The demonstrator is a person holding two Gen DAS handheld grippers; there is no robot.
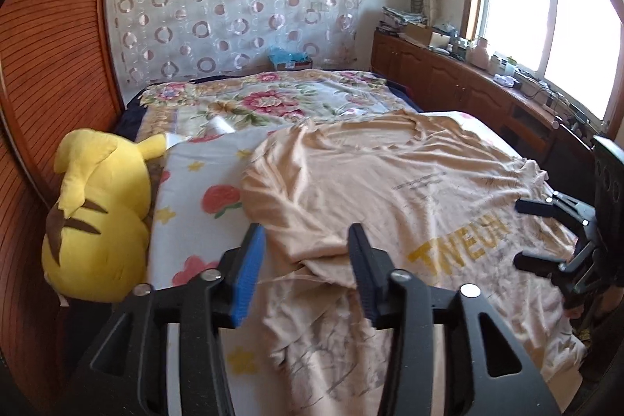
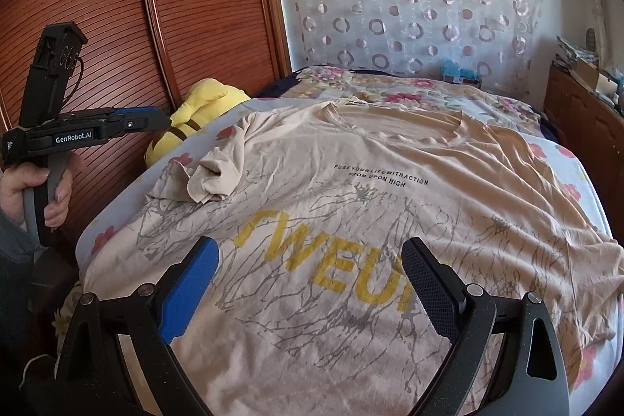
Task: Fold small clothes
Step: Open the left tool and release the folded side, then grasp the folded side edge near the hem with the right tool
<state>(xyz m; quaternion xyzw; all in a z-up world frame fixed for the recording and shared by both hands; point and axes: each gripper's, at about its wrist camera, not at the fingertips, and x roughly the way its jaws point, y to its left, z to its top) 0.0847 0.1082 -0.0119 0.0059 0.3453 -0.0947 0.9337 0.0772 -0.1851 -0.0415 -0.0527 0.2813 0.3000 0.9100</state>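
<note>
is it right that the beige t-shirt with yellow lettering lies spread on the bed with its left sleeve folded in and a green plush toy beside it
Not quite: the plush toy is yellow, not green, as the left wrist view shows. The beige t-shirt with yellow lettering does lie spread on the bed, its sleeve folded in.

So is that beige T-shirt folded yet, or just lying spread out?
Mostly spread: the T-shirt lies open across the bed, print up. Only its left sleeve is flipped inward.

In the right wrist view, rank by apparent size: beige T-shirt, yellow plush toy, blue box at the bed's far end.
1. beige T-shirt
2. yellow plush toy
3. blue box, though it is farthest away, so true size is unsure.
</note>
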